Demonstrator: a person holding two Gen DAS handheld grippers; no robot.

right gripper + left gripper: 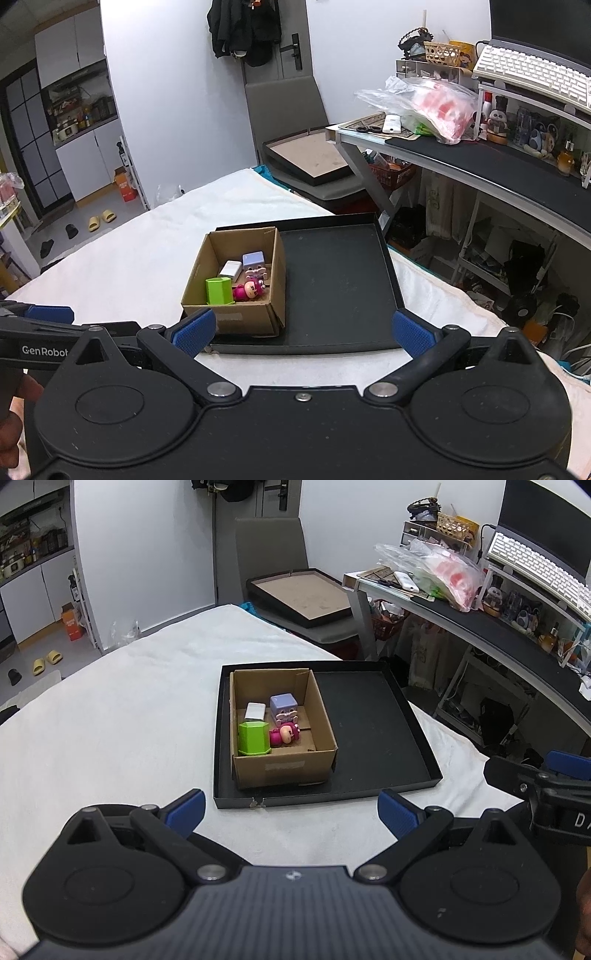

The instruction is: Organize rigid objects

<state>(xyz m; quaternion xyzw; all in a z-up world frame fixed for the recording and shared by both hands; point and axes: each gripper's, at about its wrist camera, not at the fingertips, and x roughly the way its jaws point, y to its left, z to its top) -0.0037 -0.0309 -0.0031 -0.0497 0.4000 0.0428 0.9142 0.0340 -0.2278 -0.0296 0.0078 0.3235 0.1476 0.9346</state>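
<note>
A cardboard box point(284, 771) stands in the left part of a flat black tray point(373, 731) on a white-covered surface. In the box are a green hexagonal block point(253, 738), a pink doll figure point(284, 734), a lilac cube point(283, 706) and a small white block point(255, 711). My left gripper point(291, 810) is open and empty, in front of the tray. My right gripper point(303, 330) is open and empty, at the tray's point(340, 280) near edge, beside the box point(240, 317). The green block point(218, 291), pink doll point(248, 290), lilac cube point(253, 260) and white block point(231, 268) also show there.
A grey chair point(273, 554) bearing a second black tray point(301, 596) stands beyond the surface. A cluttered desk point(480, 620) with a plastic bag point(439, 572) and keyboard point(539, 568) runs along the right. The right gripper's body point(543, 786) shows at the right edge.
</note>
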